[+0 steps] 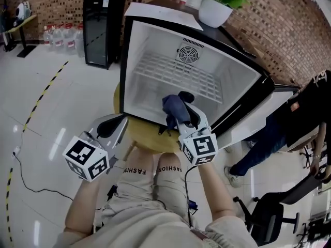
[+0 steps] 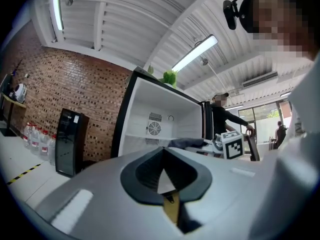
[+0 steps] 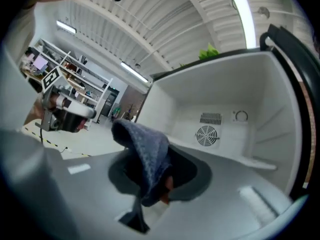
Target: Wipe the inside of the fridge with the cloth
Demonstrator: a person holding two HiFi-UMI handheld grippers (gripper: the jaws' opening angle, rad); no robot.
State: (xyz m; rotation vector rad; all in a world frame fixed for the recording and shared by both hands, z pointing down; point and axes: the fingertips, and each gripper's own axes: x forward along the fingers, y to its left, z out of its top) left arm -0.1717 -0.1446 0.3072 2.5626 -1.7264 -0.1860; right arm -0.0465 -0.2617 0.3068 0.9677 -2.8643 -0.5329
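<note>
Bright ceiling strip lights [image 2: 194, 53]; fisheye-warped edges; glare on floor [image 1: 56, 144].

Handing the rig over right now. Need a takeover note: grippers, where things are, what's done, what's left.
Left gripper: shut, empty, held out to the left of the fridge.
Right gripper: shut on the dark blue cloth, at the fridge's front opening.
Fridge: stands on a round wooden stool, door open, wire shelf inside.
Done: door open, cloth in grip.
Left: all the wiping; the cloth is not visibly touching any inner surface yet.
</note>
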